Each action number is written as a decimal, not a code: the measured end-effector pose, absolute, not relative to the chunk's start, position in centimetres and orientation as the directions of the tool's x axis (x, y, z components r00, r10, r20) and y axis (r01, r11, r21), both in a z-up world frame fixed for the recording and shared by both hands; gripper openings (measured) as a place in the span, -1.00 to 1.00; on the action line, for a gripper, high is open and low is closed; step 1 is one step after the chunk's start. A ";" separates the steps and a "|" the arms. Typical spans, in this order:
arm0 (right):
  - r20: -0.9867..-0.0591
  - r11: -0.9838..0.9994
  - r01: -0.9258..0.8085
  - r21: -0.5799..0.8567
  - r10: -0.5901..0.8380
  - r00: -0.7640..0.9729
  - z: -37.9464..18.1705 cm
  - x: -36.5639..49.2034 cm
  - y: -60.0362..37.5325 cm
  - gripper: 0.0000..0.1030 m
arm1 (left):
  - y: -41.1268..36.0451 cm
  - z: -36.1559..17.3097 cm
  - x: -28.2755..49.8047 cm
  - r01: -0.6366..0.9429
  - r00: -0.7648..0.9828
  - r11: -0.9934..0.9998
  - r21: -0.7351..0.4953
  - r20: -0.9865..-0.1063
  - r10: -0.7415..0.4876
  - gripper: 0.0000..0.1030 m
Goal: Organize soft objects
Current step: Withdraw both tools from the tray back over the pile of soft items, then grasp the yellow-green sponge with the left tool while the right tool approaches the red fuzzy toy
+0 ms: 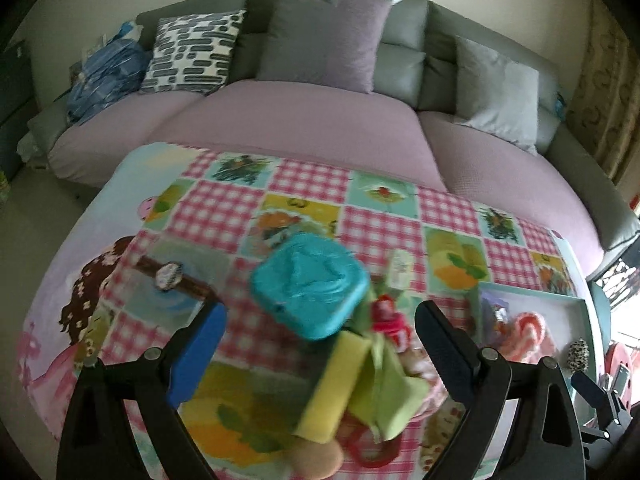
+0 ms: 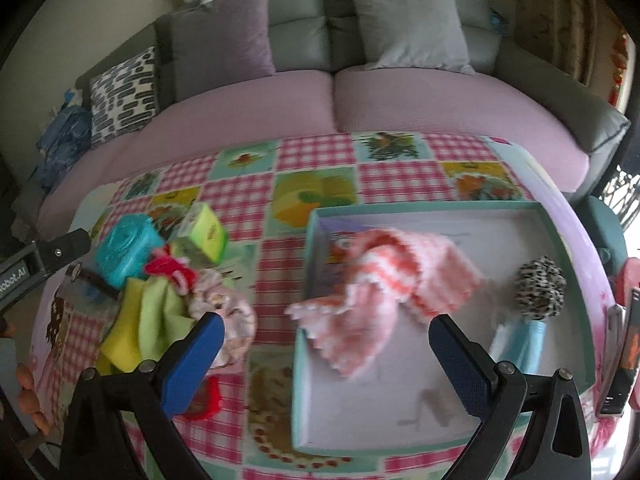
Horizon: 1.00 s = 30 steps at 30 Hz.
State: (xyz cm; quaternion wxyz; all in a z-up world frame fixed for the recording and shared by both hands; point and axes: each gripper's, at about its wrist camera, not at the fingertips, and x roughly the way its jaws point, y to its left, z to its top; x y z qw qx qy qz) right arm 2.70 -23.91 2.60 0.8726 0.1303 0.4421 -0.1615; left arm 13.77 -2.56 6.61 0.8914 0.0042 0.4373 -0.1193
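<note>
Soft toys and cloths are heaped on a checked tablecloth at the left of the table: a teal block, a yellow sponge, green cloths, a red knitted piece and a green cube. The left gripper is seen above this heap with its jaws spread wide and nothing clamped between them. To the right, a shallow teal-rimmed tray is set on the cloth. A pink knitted scarf is draped over the tray's left rim, and a leopard-print scrunchie lies inside near its right side. The right gripper is held over the tray, jaws wide apart, nothing gripped. A sofa with cushions is seen behind the table.
</note>
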 end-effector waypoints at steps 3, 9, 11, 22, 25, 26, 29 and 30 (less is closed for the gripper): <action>-0.815 0.926 0.366 0.092 -0.141 0.561 2.5 3.4 -22.6 1.00 | -1.3 5.9 14.1 0.194 0.572 0.976 -0.098 -0.797 -0.194 0.85; -0.816 0.951 0.291 0.101 -0.088 0.571 2.1 4.6 -19.5 1.00 | 0.6 5.0 14.2 0.160 0.541 0.979 -0.130 -0.818 -0.197 0.85; -0.820 0.960 0.262 0.094 -0.074 0.567 1.7 5.0 -18.5 1.00 | 0.9 4.8 14.1 0.158 0.535 0.977 -0.143 -0.820 -0.206 0.85; -0.839 0.979 0.166 0.121 0.011 0.543 -0.4 5.9 -15.4 1.00 | 1.8 1.7 13.5 0.137 0.442 0.975 -0.173 -0.870 -0.216 0.85; -0.843 0.981 0.145 0.130 0.033 0.537 -0.8 6.1 -14.9 1.00 | 2.0 1.1 13.7 0.130 0.425 0.973 -0.190 -0.876 -0.228 0.85; -0.844 0.981 0.138 0.133 0.039 0.535 -0.9 6.2 -14.7 1.00 | 2.1 0.9 13.8 0.122 0.422 0.974 -0.193 -0.878 -0.227 0.85; -0.849 0.982 0.123 0.144 0.059 0.525 -1.5 6.4 -14.2 1.00 | 2.5 0.2 14.2 0.104 0.405 0.975 -0.198 -0.887 -0.224 0.85; -0.850 0.982 0.119 0.146 0.063 0.524 -1.6 6.5 -14.1 1.00 | 2.6 0.1 14.3 0.099 0.400 0.975 -0.199 -0.889 -0.222 0.85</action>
